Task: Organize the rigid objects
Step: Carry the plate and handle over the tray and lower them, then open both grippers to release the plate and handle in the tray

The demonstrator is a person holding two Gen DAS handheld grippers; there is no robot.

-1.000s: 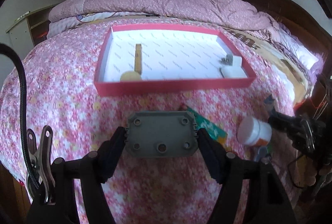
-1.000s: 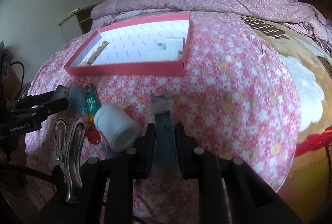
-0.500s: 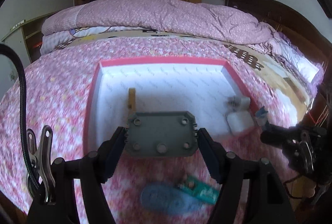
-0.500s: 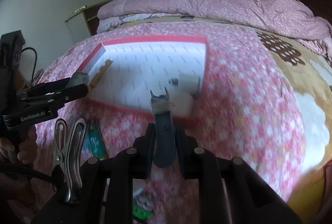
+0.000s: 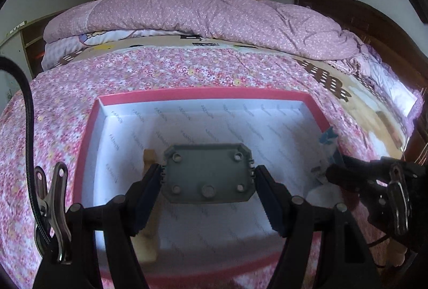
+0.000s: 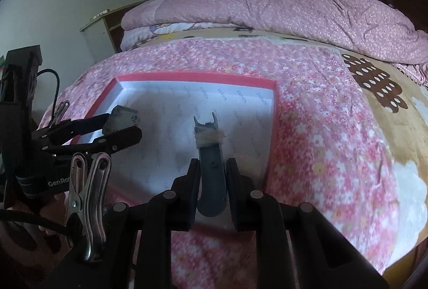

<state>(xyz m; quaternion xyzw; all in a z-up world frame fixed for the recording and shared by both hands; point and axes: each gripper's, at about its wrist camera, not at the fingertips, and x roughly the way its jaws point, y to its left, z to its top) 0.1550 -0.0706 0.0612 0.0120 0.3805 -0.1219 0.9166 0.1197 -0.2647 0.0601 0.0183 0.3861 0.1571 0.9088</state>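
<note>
My left gripper [image 5: 208,190] is shut on a grey flat plate with round studs [image 5: 207,174] and holds it over the pink-rimmed white box [image 5: 203,95]. It also shows in the right wrist view [image 6: 121,126], over the box's left part. My right gripper [image 6: 212,182] is shut on a blue-grey tool with a forked tip [image 6: 211,152], held over the box's [image 6: 275,128] right part. It shows in the left wrist view [image 5: 339,171] at the box's right side. A wooden piece [image 5: 148,158] lies in the box under the left gripper.
The box sits on a pink flowered bedspread [image 5: 53,107]. A folded pink quilt [image 5: 208,13] lies at the far end of the bed. A white object [image 5: 325,194] lies in the box's right corner. A dark headboard [image 5: 374,27] stands at the right.
Both grippers have moved forward from the bedspread to above the box, each still holding its object. The white jar and green packet have dropped out of view.
</note>
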